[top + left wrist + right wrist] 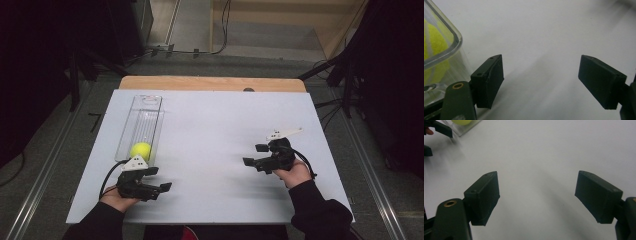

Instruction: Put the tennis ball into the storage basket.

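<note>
Resting beside the ball (141, 150), left gripper (159, 179) gapes empty

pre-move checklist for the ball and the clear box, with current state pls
1. Left claw open, nothing between the jaws: ok.
2. Right claw open, nothing between the jaws: ok.
3. Yellow ball lies inside the clear box, at its near end: ok.
4. Box lies flat on the white table, lengthwise away from the person: ok.
5. Left claw sits just beside the box's near corner, not touching the ball: ok.
6. Whether the box has a lid on top: cannot tell.
</note>
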The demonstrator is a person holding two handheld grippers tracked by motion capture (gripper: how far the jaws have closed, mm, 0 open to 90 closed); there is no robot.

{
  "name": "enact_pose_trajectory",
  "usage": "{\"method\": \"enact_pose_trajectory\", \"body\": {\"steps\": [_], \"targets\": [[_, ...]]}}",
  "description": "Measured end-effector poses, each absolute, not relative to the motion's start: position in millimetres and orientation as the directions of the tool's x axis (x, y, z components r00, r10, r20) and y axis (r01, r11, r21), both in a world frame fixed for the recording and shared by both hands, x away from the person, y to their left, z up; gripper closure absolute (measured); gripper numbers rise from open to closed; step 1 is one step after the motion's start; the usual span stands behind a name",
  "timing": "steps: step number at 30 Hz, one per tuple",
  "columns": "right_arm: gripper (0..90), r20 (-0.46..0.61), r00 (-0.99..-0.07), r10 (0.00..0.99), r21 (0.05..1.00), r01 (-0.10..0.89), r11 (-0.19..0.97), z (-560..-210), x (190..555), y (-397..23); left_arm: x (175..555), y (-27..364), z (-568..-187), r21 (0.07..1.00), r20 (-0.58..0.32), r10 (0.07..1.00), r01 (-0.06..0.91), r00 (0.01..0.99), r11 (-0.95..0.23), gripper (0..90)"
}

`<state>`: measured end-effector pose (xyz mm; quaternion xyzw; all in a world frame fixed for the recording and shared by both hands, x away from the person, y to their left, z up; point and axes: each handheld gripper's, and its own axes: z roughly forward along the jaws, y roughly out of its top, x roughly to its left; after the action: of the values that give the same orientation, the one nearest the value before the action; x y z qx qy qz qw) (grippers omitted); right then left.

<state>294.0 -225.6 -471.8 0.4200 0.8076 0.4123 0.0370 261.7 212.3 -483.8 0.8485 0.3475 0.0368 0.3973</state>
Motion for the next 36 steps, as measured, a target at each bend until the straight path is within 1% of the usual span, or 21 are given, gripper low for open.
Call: {"method": "enact_pose_trajectory", "body": {"steps": [23, 33, 36], "targets": [[17.7, 0.314, -0.594, 0.741, 0.68, 0.686, 0.261, -489.6, 263.7, -259.5, 261.7, 211.7, -484.0, 0.696, -0.212, 0.62, 0.562, 0.756, -0.447, 21.2], [17.7, 0.327, -0.565, 0.758, 0.676, 0.7, 0.23, -496.2, 257.5, -273.8, 262.0, 212.2, -484.0, 0.697, -0.211, 0.619, 0.561, 0.756, -0.447, 21.2], [17.7, 0.32, -0.569, 0.758, 0.678, 0.696, 0.236, -497.1, 256.1, -275.1, 262.0, 212.5, -484.0, 0.698, -0.212, 0.62, 0.561, 0.756, -0.445, 21.2]]}}
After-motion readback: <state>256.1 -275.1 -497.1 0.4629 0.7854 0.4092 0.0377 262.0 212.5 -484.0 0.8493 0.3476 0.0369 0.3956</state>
